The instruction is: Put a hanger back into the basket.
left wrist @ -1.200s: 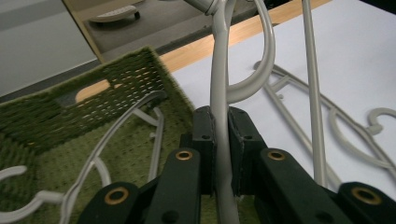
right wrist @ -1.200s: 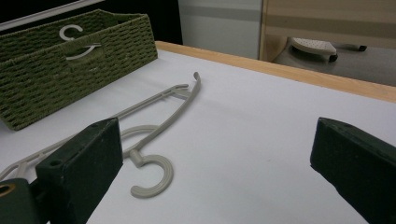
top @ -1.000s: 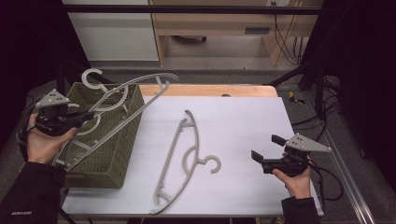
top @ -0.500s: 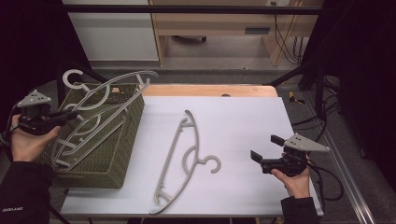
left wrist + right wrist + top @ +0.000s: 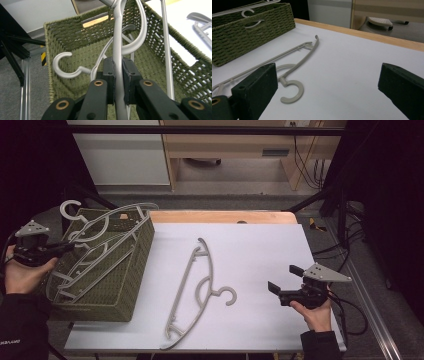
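**Hanger going into basket**

Moved since earlier: left gripper (image 5: pixel 55 249) and its clamped hanger (image 5: pixel 107 227) are shifting leftward and lower, over the woven basket (image 5: pixel 127 282).

High view: right gripper (image 5: pixel 282 281) is waiting open; a second plastic hanger (image 5: pixel 192 287) is lying lengthwise, nearer it.

Left gripper view: jaws are pinching the hanger's (image 5: pixel 117 45) smooth grey bar.

Right gripper view: jaws are standing wide.

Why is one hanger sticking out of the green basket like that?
The left gripper is shut on that grey hanger, holding it tilted over the green basket, so its hook pokes past the rim. Another hanger lies flat on the white table. Nothing looks broken or spilled.
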The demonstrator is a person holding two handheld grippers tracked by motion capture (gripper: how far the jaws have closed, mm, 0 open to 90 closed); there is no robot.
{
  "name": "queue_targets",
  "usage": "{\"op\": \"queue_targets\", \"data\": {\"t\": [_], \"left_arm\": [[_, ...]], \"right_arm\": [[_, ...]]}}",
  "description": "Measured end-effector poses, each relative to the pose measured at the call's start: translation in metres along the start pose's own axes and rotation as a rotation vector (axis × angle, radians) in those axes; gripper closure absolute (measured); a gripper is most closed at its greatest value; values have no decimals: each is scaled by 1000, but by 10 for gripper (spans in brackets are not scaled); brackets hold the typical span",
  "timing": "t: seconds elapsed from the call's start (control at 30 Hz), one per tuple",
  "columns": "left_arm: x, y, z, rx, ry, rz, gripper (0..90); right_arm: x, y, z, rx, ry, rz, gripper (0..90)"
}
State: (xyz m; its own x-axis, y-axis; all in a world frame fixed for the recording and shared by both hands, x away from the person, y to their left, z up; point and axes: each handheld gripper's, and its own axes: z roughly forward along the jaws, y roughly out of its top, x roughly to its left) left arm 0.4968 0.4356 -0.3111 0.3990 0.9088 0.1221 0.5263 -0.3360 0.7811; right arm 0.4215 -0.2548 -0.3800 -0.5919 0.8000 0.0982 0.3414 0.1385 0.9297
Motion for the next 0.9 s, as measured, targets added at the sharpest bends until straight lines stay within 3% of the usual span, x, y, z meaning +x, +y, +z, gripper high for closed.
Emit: {"op": "queue_targets", "data": {"t": [0.23, 0.43, 0.67, 0.9], "left_arm": [[12, -4, 0, 32, 20, 26, 824], [24, -14, 1, 44, 26, 10, 824], [27, -19, 1, 28, 29, -5, 824], [29, -18, -3, 53, 60, 24, 824]], "right_arm": [[-1, -1, 1, 4, -3, 0, 27], [-3, -2, 1, 8, -8, 3, 27], [-3, -2, 1, 11, -9, 4, 27], [-4, -2, -1, 7, -11, 3, 27]]}}
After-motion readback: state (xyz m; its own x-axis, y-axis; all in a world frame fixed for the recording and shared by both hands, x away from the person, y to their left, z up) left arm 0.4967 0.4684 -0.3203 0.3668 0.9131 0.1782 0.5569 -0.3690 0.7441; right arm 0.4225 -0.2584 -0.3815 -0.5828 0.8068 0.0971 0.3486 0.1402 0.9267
